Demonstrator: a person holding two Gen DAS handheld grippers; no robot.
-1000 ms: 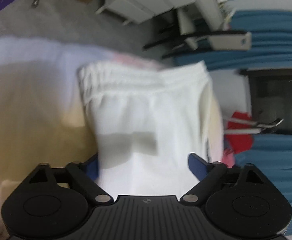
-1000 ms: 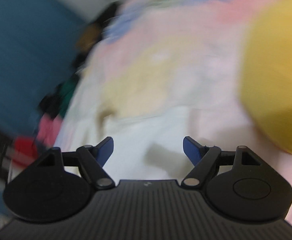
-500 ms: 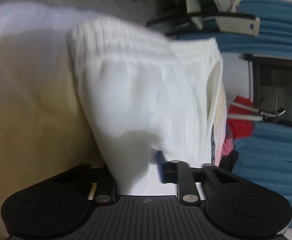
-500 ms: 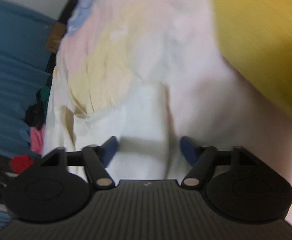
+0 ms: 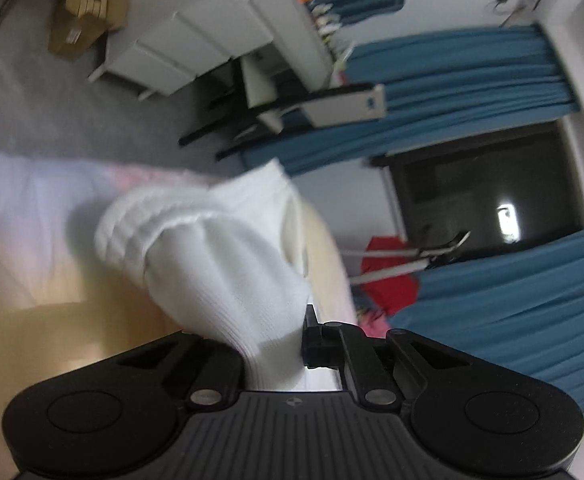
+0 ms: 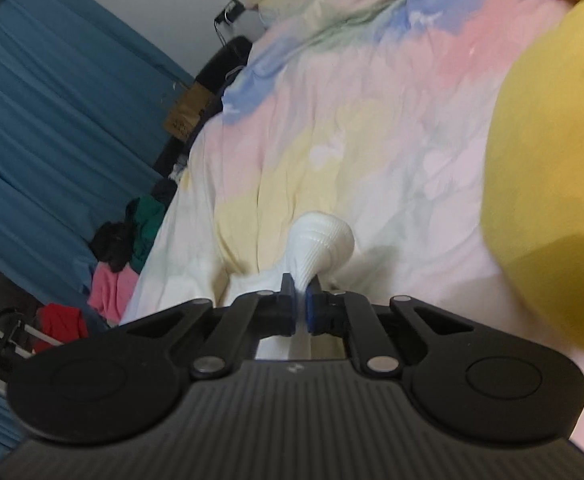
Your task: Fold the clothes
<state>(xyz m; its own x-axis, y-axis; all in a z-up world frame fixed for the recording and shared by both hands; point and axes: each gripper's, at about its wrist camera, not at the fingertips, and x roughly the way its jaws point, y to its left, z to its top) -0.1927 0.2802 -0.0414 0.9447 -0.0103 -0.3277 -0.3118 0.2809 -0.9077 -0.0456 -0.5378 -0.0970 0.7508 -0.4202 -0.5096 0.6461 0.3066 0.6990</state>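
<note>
White ribbed fabric, a garment [image 5: 219, 264] with a gathered elastic waistband, is pinched by both tools above a pastel bedspread [image 6: 352, 128]. In the left wrist view, the left gripper [image 5: 275, 344] is seen closed on a thick bunch of the cloth, which fills the space between its black fingers and spreads forward toward the waistband; the tool is pointed along the bed toward a grey floor, a white drawer unit [image 5: 195, 36] and blue curtains [image 5: 460, 80]. The picture is tilted, so the gripper is evidently held rolled to one side. In the right wrist view, the right gripper [image 6: 300, 308] is seen clamped on a narrow fold of the same white garment [image 6: 324, 244], its blue pads [image 6: 289, 304] nearly touching, with the cloth bulging out just ahead of them. The bedspread is crossed by pink, yellow and blue patches, and a yellow cushion [image 6: 548, 184] is seen at the right. Clothes are heaped [image 6: 123, 248] beside the bed near the curtain.
</note>
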